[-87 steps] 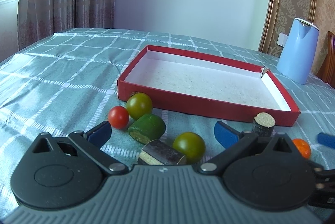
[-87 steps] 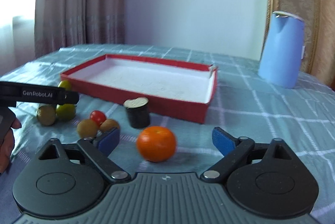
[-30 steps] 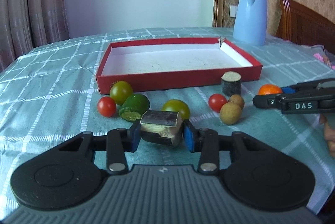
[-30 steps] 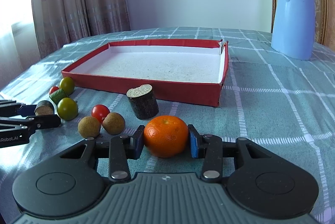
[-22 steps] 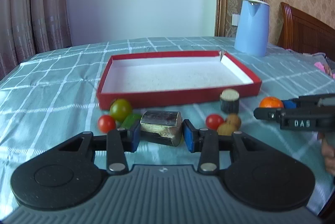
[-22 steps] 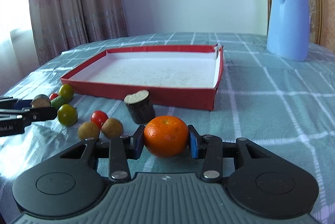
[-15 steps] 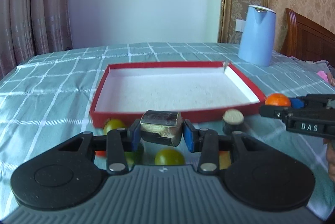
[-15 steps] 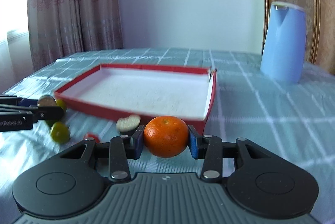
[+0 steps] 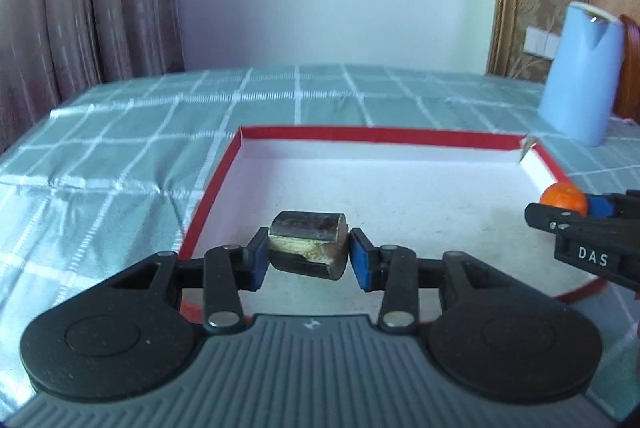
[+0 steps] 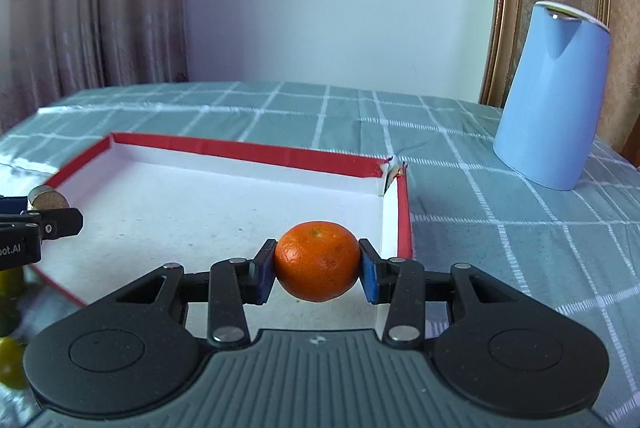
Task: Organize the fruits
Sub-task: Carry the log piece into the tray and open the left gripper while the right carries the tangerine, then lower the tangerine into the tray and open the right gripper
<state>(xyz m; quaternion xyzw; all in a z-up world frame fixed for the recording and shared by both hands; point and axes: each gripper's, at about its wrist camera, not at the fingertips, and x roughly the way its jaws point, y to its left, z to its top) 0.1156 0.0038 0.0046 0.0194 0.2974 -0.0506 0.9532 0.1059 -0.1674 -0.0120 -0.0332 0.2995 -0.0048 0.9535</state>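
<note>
Tools grip over the red tray [image 9: 404, 134]: left tool [image 9: 307, 254] a dark cylinder [image 9: 307, 245], right tool [image 10: 318, 270] an orange [image 10: 317, 260].

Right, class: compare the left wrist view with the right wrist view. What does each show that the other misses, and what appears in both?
Only the left wrist view shows the left gripper head-on, shut on the dark cut chunk, and the wall socket.

Only the right wrist view shows the right gripper head-on, shut on the orange, and the green fruits outside the box.

Both show the red box, the blue kettle, the checked tablecloth and the curtains.
</note>
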